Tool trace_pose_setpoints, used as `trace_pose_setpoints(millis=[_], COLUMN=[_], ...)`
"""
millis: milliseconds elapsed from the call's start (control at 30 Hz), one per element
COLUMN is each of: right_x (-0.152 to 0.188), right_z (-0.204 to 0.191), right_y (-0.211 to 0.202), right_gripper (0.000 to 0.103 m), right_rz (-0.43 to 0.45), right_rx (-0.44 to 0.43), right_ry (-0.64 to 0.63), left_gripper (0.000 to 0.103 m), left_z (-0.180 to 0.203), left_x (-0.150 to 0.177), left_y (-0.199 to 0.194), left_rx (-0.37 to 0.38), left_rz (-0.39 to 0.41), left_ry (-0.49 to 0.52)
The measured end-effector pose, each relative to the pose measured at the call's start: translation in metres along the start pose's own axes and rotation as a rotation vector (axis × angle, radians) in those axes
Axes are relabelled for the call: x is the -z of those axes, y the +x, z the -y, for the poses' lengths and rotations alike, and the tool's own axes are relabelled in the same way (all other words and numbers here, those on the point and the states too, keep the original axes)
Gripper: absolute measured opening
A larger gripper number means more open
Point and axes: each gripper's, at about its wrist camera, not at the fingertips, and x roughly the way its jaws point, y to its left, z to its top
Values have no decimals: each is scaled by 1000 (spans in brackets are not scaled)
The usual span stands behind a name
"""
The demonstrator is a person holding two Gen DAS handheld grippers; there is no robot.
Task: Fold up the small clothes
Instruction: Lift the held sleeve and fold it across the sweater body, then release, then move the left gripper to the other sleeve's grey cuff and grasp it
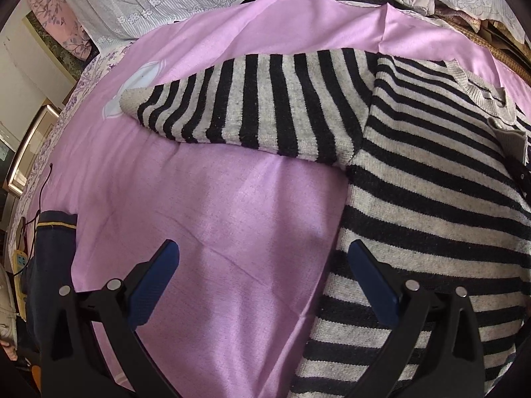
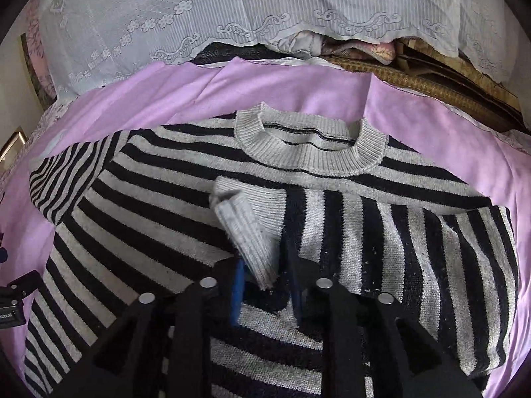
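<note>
A black-and-grey striped sweater (image 2: 149,205) lies flat, collar (image 2: 312,159) away from me, on a pink sheet (image 2: 332,99). Its right sleeve (image 2: 398,242) is folded across the chest, and the grey cuff (image 2: 245,229) stands loosely between the parted jaws of my right gripper (image 2: 264,255), which is open. In the left wrist view the sweater (image 1: 415,182) fills the right side with its left sleeve (image 1: 252,99) spread out to the left. My left gripper (image 1: 262,243) hangs wide open over the pink sheet (image 1: 215,215) at the sweater's side edge, holding nothing.
A white lace cloth (image 2: 232,16) covers piled things behind the sheet, with a woven mat (image 2: 431,89) at the back right. A dark blue garment (image 1: 53,242) and a power strip with a cable (image 1: 20,262) lie at the left edge.
</note>
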Motion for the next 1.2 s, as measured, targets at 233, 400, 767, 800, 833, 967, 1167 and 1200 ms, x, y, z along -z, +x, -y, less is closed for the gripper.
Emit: trace_pose_setpoints(millis=[233, 400, 767, 800, 833, 967, 1167, 1200], right_x=[3, 34, 57, 52, 46, 21, 15, 17], right_z=[42, 120, 115, 106, 96, 46, 6, 4], right_y=[-78, -85, -58, -61, -62, -39, 5, 4], right_gripper=[29, 22, 22, 22, 22, 22, 21, 21], right_rz=[187, 138, 53, 74, 83, 60, -69, -52], right_rx=[8, 164, 247, 220, 187, 56, 22, 28], right_ry=[82, 283, 281, 280, 265, 188, 144, 135], left_gripper=[99, 99, 99, 99, 99, 99, 99, 99], left_z=[8, 9, -4, -6, -8, -17, -22, -19], left_x=[-2, -3, -5, -5, -6, -8, -19, -22], left_y=[0, 3, 8, 9, 10, 16, 12, 9], left_rx=[11, 11, 5, 4, 3, 2, 24, 32], left_rz=[-3, -10, -21, -21, -22, -33, -22, -9], left_ry=[1, 0, -37, -39, -43, -64, -76, -69])
